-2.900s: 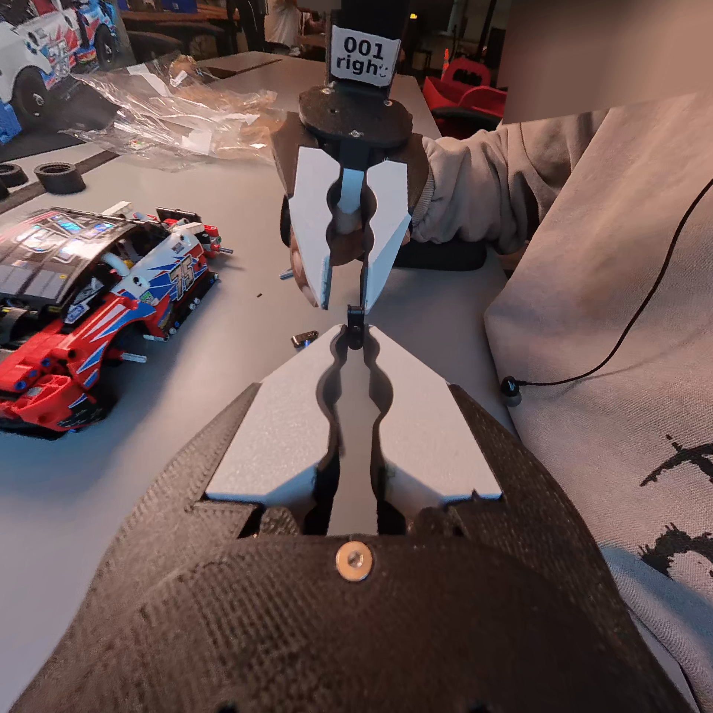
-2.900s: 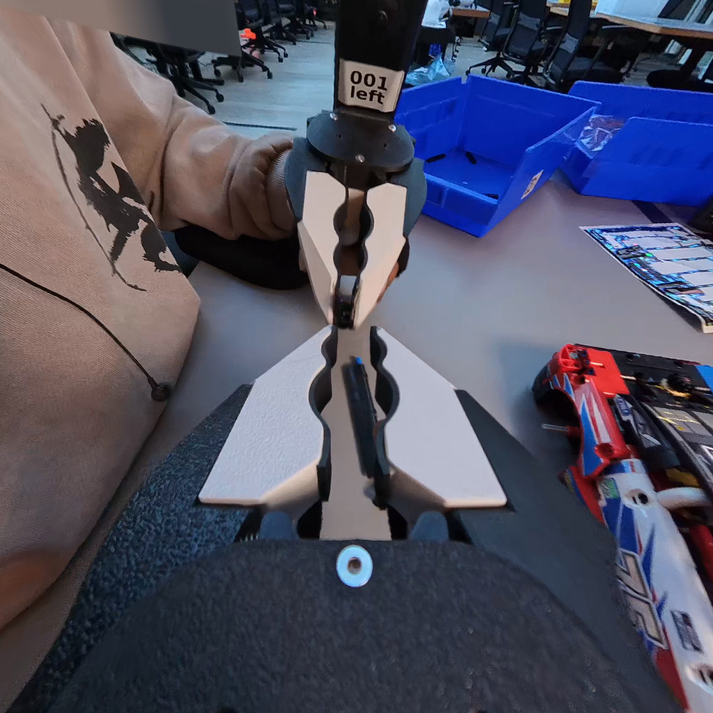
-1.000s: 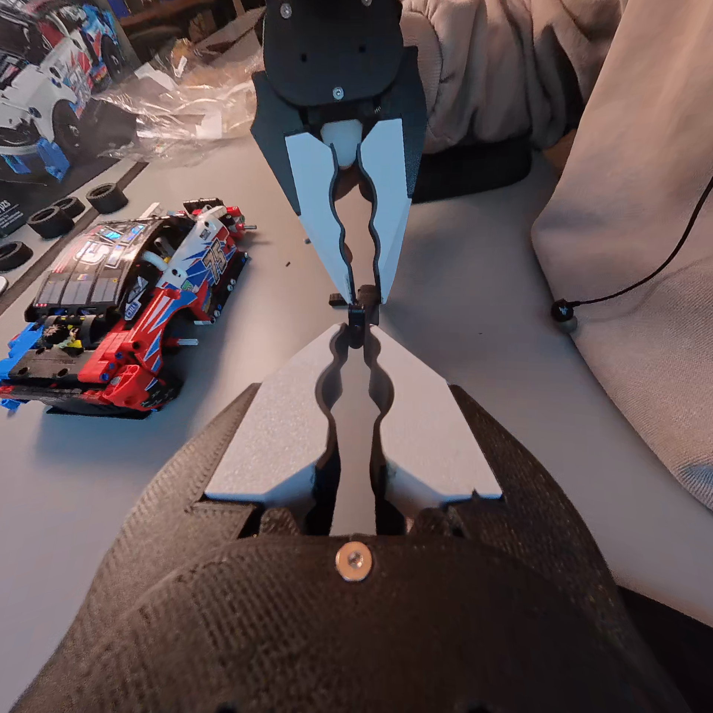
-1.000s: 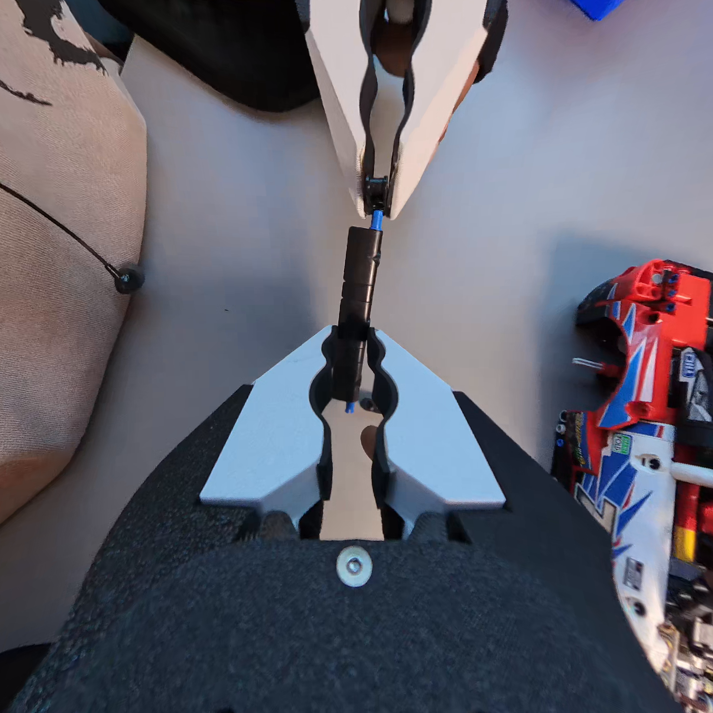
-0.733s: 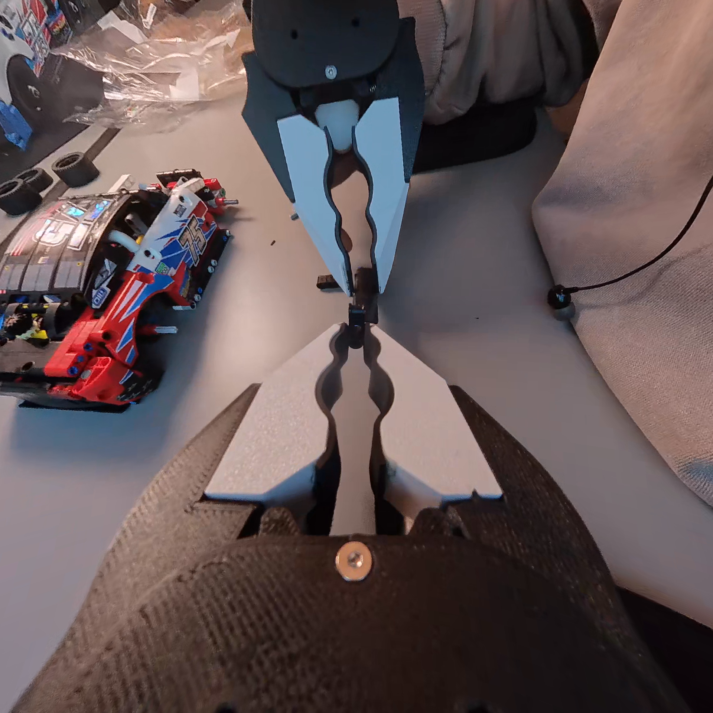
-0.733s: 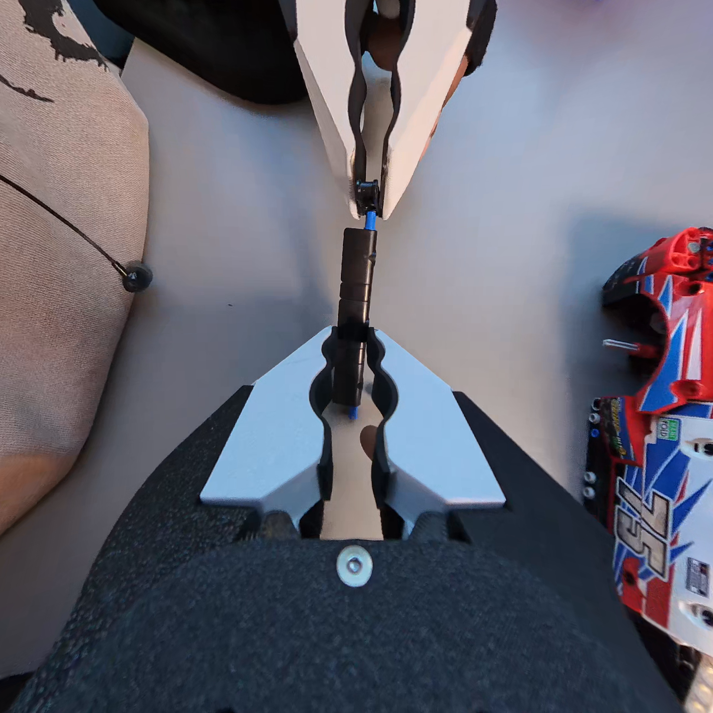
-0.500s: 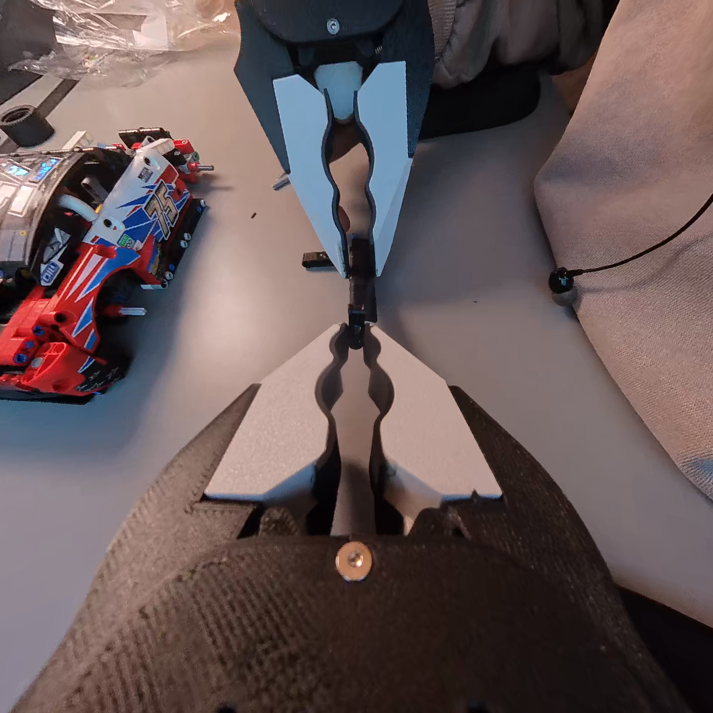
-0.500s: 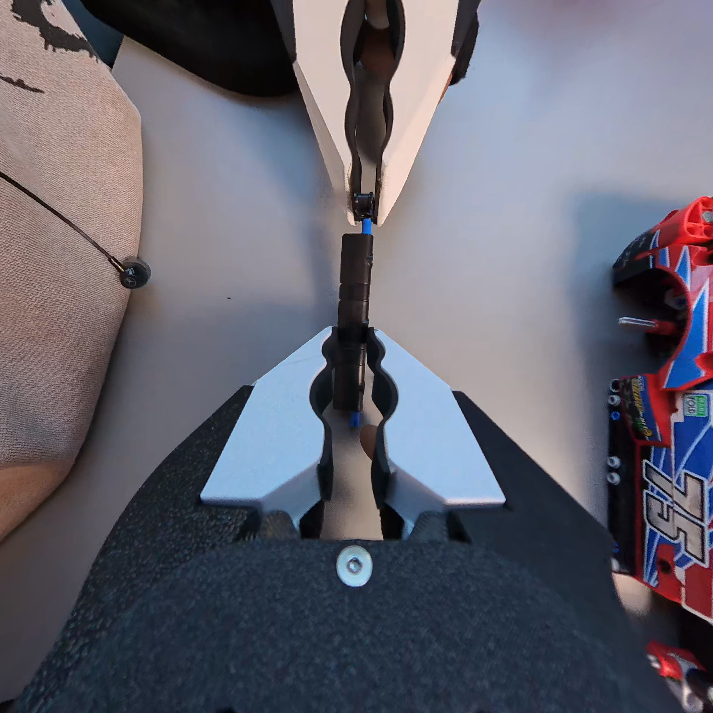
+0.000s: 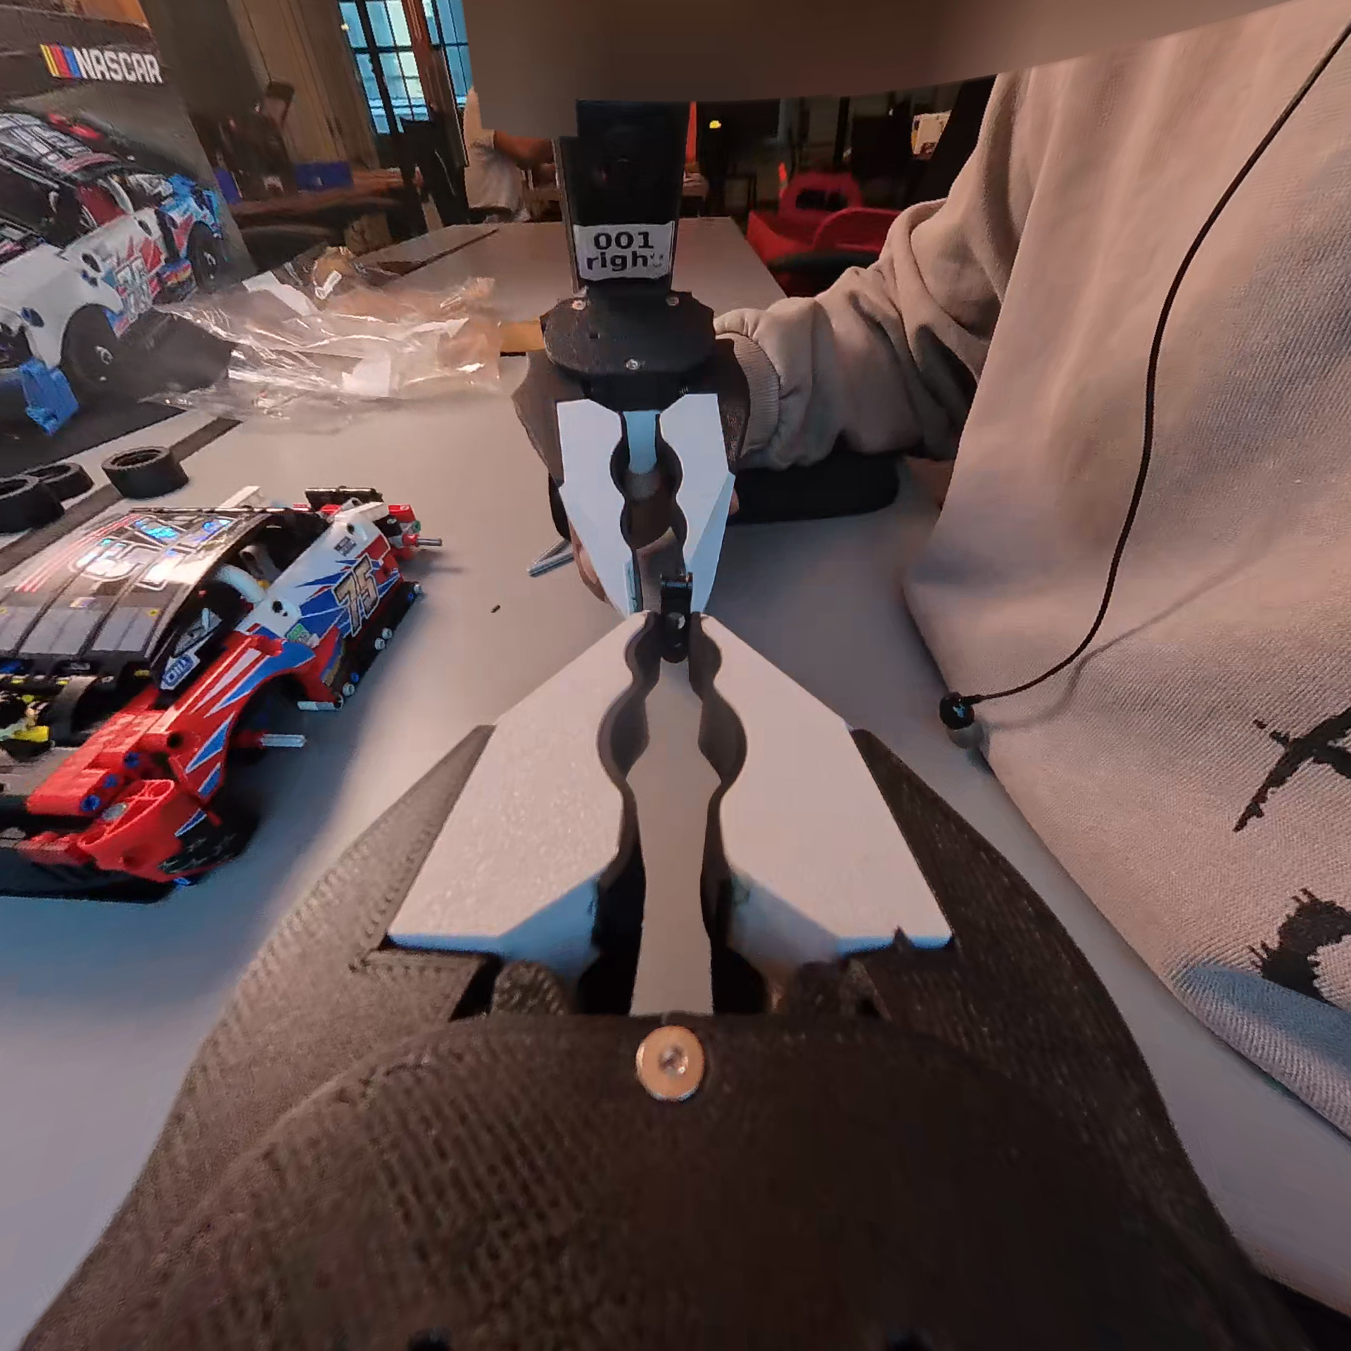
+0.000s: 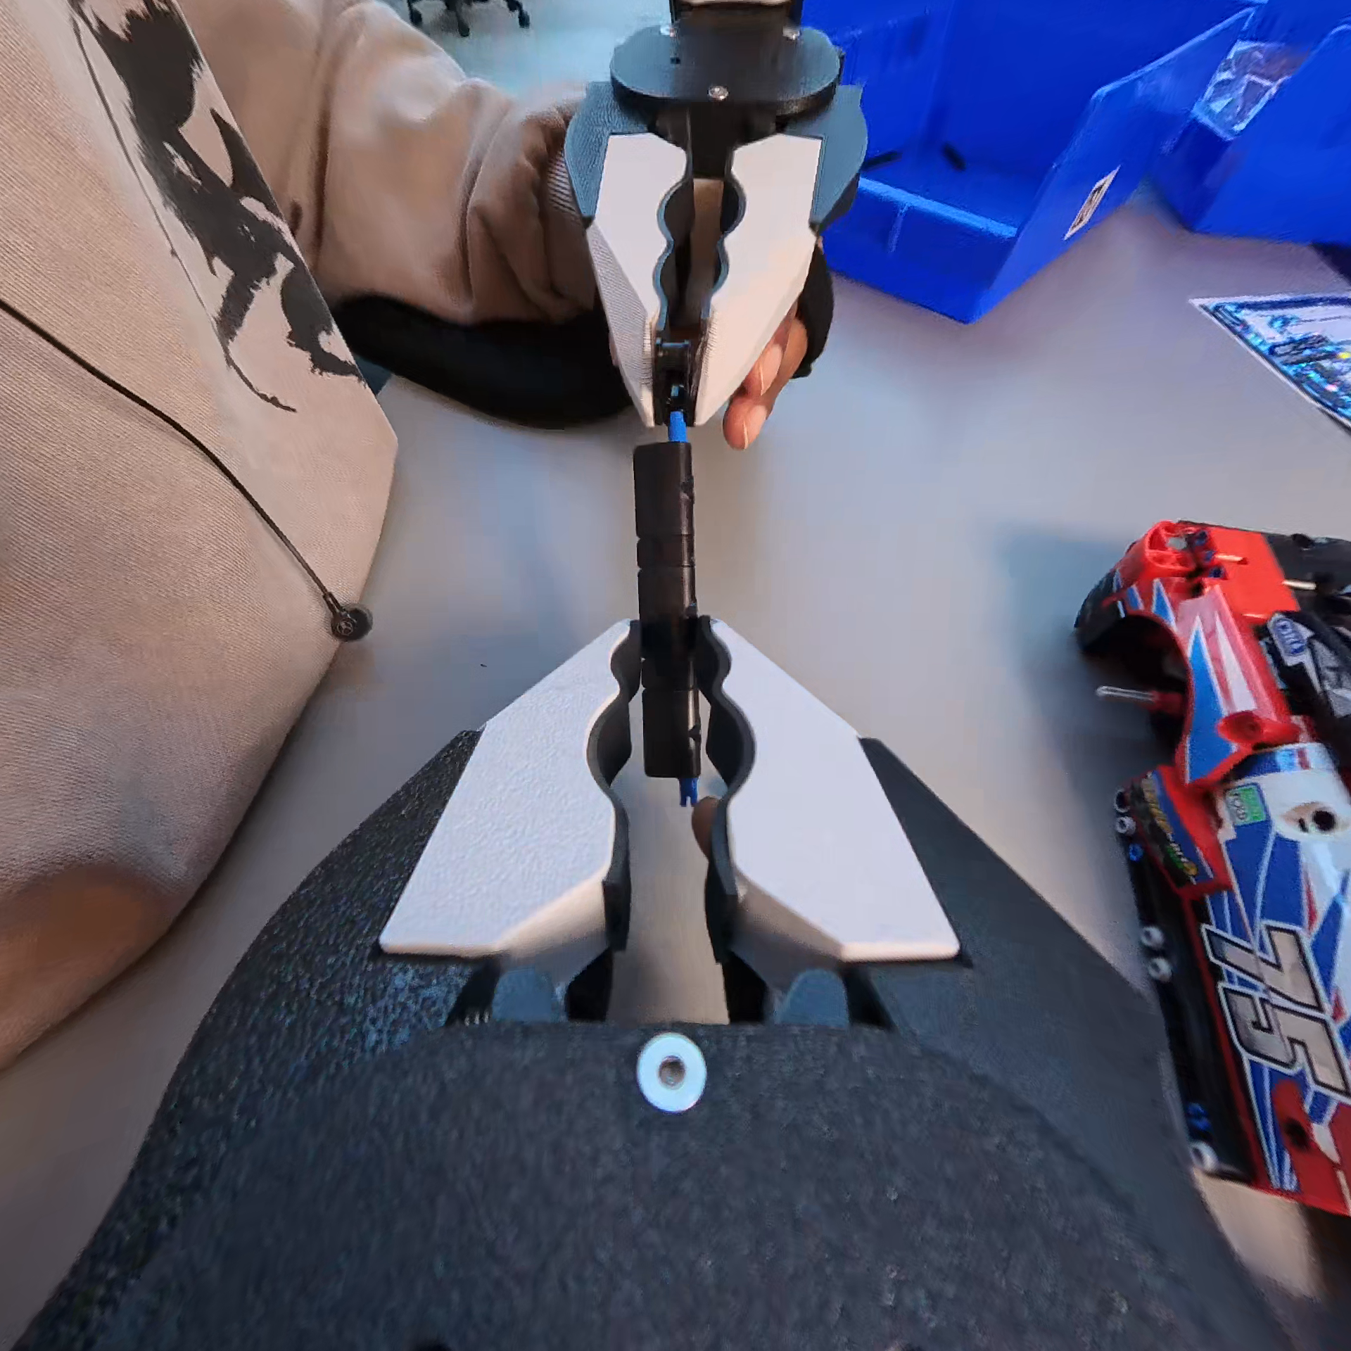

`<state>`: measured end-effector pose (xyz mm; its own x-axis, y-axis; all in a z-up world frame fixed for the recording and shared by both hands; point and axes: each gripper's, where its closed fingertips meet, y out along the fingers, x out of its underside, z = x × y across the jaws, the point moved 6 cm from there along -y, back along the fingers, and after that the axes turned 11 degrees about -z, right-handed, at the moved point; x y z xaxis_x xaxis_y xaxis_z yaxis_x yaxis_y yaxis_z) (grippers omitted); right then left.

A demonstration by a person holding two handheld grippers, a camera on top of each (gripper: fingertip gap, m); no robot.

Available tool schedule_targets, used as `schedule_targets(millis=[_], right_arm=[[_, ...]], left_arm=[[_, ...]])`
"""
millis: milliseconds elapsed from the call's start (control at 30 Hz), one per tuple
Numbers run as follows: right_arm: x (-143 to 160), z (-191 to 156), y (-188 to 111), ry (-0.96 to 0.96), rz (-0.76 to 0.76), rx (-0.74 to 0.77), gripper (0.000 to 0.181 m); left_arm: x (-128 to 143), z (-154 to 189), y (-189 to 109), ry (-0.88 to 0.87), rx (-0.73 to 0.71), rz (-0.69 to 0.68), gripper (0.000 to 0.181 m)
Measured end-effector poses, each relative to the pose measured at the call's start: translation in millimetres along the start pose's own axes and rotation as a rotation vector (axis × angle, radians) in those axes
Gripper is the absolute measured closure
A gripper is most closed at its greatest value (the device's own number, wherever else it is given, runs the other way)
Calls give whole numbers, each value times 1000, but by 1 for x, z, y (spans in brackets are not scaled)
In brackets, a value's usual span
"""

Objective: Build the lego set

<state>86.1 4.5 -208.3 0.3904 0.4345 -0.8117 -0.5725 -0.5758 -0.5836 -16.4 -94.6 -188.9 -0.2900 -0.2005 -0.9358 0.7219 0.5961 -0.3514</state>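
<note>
Midair, black beam (image 10: 664,555) clamped in right jaws, left jaws opposite

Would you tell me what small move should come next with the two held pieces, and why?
Probably ease the right gripper forward: its black beam lines up with the blue pin on the small black piece in the left gripper, with pin shaft exposed between them.

Likely office: desks (image 9: 468,241), bins (image 10: 1023,183)

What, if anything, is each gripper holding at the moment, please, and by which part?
The right gripper clamps the long black plastic beam near its rear end. The left gripper pinches a small black connector at its fingertips, by the end opposite its blue pin.
</note>
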Motion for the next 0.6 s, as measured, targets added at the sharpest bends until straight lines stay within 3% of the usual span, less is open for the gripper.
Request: schedule_targets(millis=[167, 400, 600], right_arm=[[0, -7, 7, -29, -58, 3, 169], [9, -10, 12, -60, -197, 4, 170], [15, -11, 12, -46, -232, -17, 169]], left_arm=[[0, 4, 2, 40, -8, -2, 175], [12, 7, 11, 105, -30, -142, 175], [20, 8, 15, 126, -28, -202, 175]])
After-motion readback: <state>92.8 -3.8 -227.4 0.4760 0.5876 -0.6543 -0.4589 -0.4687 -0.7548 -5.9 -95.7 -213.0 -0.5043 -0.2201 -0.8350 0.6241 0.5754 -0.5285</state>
